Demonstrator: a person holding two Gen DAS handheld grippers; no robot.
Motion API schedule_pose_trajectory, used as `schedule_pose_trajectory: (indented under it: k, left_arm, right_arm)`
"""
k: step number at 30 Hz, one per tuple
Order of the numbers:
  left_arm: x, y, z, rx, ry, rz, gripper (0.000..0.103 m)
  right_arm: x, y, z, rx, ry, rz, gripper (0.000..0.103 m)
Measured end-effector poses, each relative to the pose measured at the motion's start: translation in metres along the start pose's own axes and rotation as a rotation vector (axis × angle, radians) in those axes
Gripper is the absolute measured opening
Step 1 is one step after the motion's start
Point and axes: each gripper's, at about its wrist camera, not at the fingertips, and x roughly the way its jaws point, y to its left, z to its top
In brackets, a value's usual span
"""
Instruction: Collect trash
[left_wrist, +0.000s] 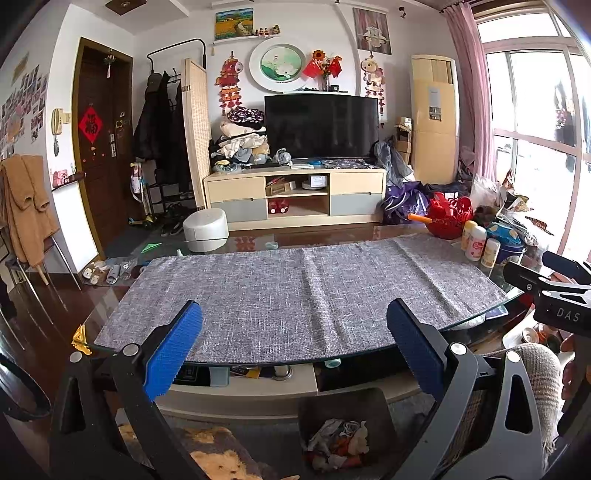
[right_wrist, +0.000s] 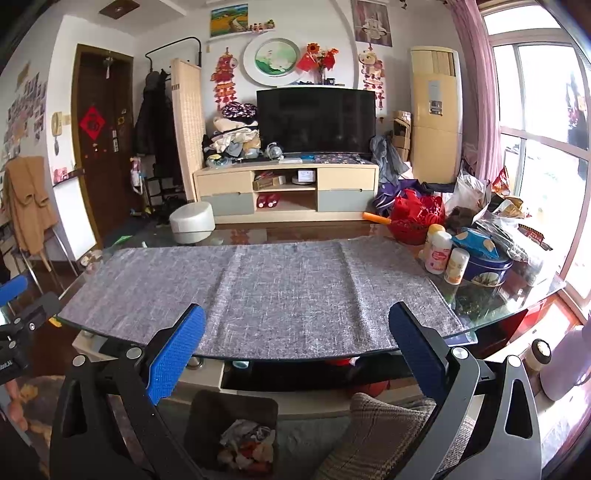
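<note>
The trash bin (left_wrist: 343, 428), a dark, square-mouthed container with softly rounded corners, sits on the floor at the bottom centre of the left wrist view, just below the near edge of the table. Inside it lies crumpled trash (left_wrist: 338, 445): wrinkled white, grey and orange-red scraps of paper or wrapper, heaped loosely. In the right wrist view the same bin (right_wrist: 231, 432) appears at lower left of centre, its contents (right_wrist: 247, 446) equally rumpled.

The left gripper (left_wrist: 293, 347) frames the bin from above, its jaws spread wide with nothing between them; the finger pads (left_wrist: 173, 350) are bright blue with a fine ribbed texture, set on matte black arms with silver rivets. The right gripper (right_wrist: 295, 349) is likewise spread apart and holds nothing, and it also shows as a black shape at the right edge of the left view.

Above the bin, a glass-topped table (left_wrist: 110, 295) with a curved edge carries a grey, coarse-woven cloth runner (left_wrist: 295, 291) with soft fold creases. At the right end of the table stand small white plastic bottles (left_wrist: 476, 243), a round blue tin (right_wrist: 487, 266) and a red perforated basket (left_wrist: 448, 216). A checked woven cushion (right_wrist: 384, 439) lies at the lower right of the right view, beside the bin.
</note>
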Motion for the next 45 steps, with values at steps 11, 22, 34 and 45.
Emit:
schedule_pose_trajectory:
  k: [11, 22, 34, 45]
  left_arm:
    - [-0.001, -0.001, 0.000, -0.002, -0.003, -0.002, 0.095]
    - [-0.003, -0.006, 0.003, -0.055, -0.004, -0.055, 0.095]
    - [-0.003, -0.009, 0.003, -0.045, -0.024, -0.015, 0.095]
    - [0.003, -0.008, 0.001, -0.039, 0.012, 0.024, 0.095]
  right_arm:
    - [-0.001, 0.000, 0.000, 0.006, -0.002, -0.007, 0.100]
    - [0.000, 0.000, 0.000, 0.006, 0.002, -0.013, 0.100]
    - [0.006, -0.005, 0.001, 0.013, 0.013, -0.009, 0.100]
    - [0.009, -0.009, 0.000, 0.016, 0.018, -0.009, 0.100]
